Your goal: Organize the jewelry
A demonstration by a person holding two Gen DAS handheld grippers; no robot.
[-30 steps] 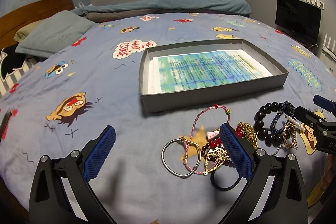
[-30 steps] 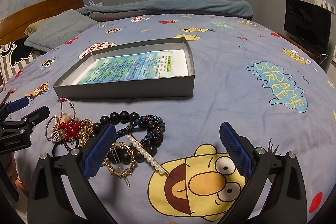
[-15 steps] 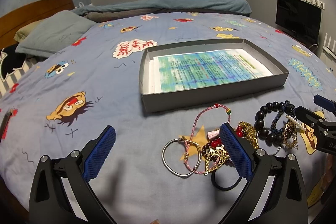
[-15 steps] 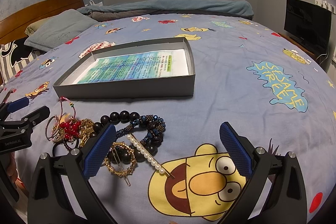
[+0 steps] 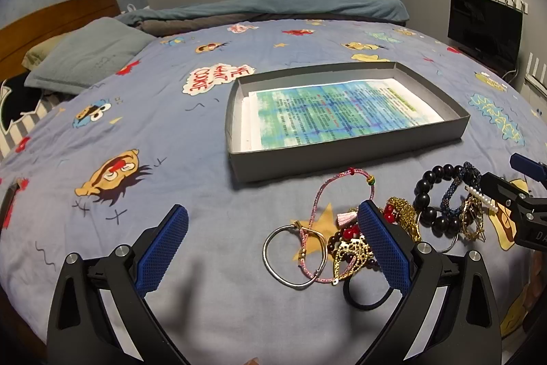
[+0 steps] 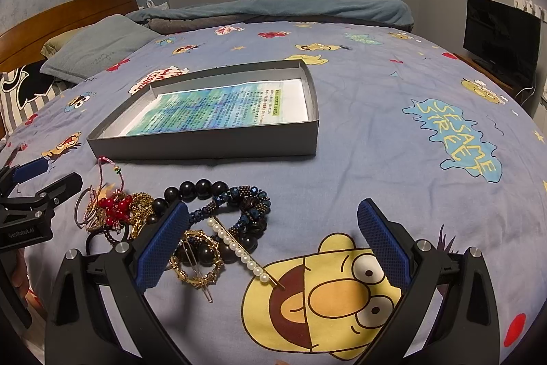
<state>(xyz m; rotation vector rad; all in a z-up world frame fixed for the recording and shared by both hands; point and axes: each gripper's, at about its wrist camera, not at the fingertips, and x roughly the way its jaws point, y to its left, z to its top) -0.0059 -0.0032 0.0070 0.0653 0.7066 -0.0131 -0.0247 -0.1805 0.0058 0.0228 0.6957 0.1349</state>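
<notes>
Jewelry pile (image 6: 191, 224), gray box (image 6: 218, 144) (beyond), tools spread

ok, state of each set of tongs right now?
Left tongs: open, holding nothing.
Right tongs: open, holding nothing.

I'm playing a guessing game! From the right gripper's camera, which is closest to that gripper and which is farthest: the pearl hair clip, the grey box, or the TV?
1. pearl hair clip: lying on the bedspread between the open right gripper fingers, toward its left finger.
2. grey box: further up the bed, left of centre.
3. TV: farthest, off the bed by the right wall.
</notes>
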